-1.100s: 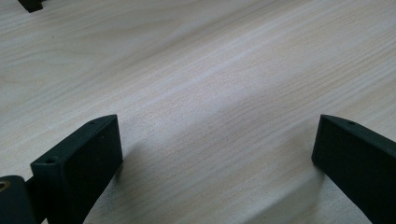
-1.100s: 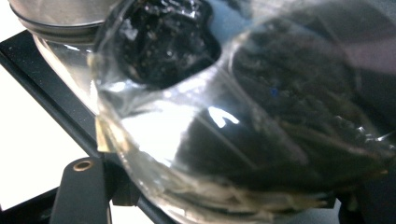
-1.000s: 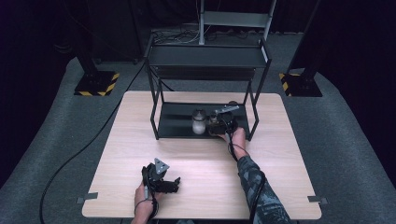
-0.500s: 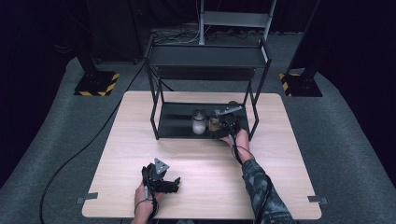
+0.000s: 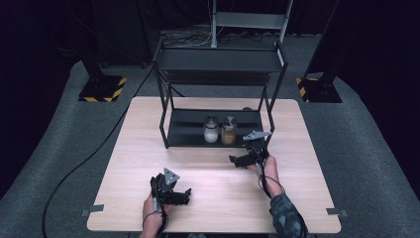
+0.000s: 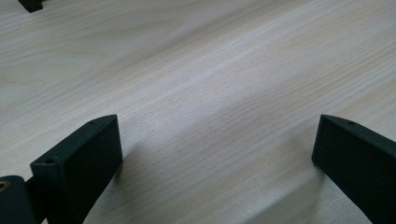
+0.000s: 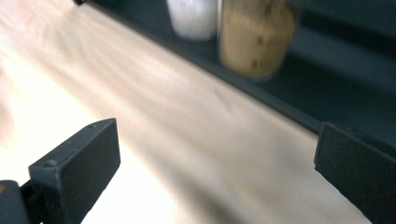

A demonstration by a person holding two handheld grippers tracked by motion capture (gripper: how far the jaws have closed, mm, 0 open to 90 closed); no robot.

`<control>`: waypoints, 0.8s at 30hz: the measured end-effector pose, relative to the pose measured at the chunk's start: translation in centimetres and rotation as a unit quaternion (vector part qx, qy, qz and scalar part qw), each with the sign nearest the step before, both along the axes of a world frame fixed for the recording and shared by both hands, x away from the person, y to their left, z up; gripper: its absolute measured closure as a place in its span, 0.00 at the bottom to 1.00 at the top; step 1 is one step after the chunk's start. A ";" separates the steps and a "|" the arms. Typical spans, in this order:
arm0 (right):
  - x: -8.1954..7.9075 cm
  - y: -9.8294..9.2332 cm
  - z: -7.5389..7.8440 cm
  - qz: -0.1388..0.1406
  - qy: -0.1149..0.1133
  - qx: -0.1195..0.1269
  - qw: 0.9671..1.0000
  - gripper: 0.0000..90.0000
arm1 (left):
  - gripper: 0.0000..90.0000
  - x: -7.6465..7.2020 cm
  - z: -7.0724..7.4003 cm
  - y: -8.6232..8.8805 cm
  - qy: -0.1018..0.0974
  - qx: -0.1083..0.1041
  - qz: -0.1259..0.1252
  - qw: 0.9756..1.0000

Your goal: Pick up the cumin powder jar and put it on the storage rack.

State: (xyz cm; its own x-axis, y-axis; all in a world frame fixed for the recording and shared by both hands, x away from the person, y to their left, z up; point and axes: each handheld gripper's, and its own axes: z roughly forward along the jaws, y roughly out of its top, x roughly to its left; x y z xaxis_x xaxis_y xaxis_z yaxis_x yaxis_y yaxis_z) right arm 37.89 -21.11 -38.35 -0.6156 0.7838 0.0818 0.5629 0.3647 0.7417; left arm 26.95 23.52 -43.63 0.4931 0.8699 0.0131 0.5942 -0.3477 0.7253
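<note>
Fingers of the right gripper (image 5: 236,161) are standing spread and empty, having just opened, just near of the rack (image 5: 171,130), where the amber jar (image 5: 229,130) is sitting beside the white jar (image 5: 211,129). Left gripper (image 5: 184,196) is resting spread over the surface (image 5: 129,163).

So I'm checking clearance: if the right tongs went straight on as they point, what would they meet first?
Probably the brown jar on the rack's lower shelf, after crossing its front edge; the white jar sits off to the side. Depth is uncertain.
</note>
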 end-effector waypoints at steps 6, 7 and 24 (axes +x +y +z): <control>-3.7 -1.7 -1.5 -0.007 0.008 0.006 1.000 0.00 | 0.01 0.0 0.0 0.0 0.000 0.000 0.000 1.000; -4.5 -1.9 -1.9 -0.010 0.007 0.005 1.000 0.00 | 0.01 0.0 0.0 0.0 -0.001 0.000 0.000 1.000; -12.2 -4.1 -5.1 -0.060 -0.013 -0.015 0.998 0.00 | 0.01 0.0 0.0 0.0 0.000 0.000 0.000 1.000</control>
State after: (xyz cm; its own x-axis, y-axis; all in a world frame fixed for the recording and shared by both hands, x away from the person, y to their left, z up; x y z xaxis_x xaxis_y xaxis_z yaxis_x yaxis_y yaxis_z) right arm 25.66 -25.18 -43.41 -0.5194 0.8535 0.0424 0.5842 0.3184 0.7466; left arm 26.94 23.51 -43.62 0.4926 0.8702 0.0127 0.5950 -0.3474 0.7247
